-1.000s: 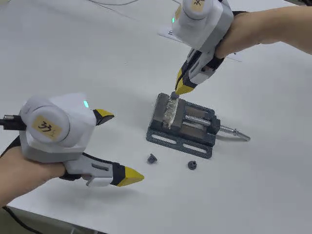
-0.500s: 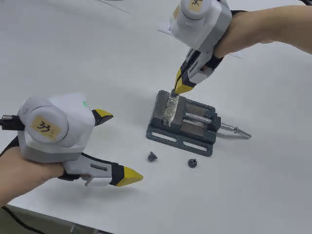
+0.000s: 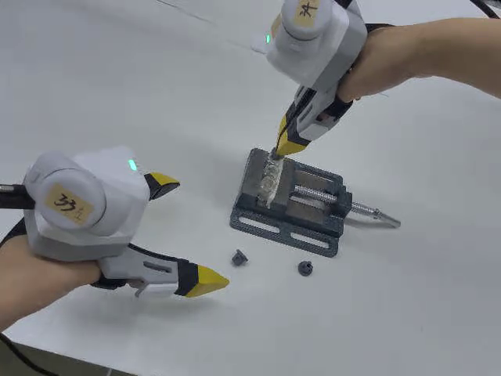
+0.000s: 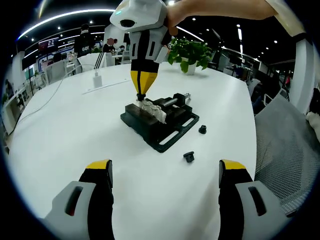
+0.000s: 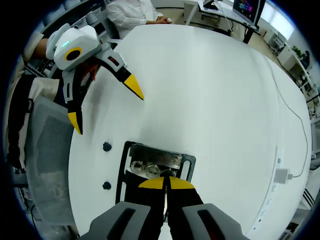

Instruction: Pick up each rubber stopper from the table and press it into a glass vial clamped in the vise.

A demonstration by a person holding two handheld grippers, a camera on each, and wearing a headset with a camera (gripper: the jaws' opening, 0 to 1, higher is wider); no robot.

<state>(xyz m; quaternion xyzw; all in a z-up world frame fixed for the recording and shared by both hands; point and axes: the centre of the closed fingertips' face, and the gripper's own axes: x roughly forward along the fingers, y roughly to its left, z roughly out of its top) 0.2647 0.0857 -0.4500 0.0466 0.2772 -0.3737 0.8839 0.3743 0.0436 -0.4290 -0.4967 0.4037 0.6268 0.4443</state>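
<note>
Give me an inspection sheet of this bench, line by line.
Surface: white table, bare apart from what is listed.
Job's things: vise with glass vials clamped in it; two rubber stoppers loose beside the vise.
Clutter: white plug adapter at the far side.
Grippers: left gripper open, apart from the vise; right gripper has its jaws together, tips on top of a vial; whether they hold a stopper is hidden.
Cables: white cable running to the adapter.
Surroundings: potted plant, mesh chair, office desks beyond.
</note>
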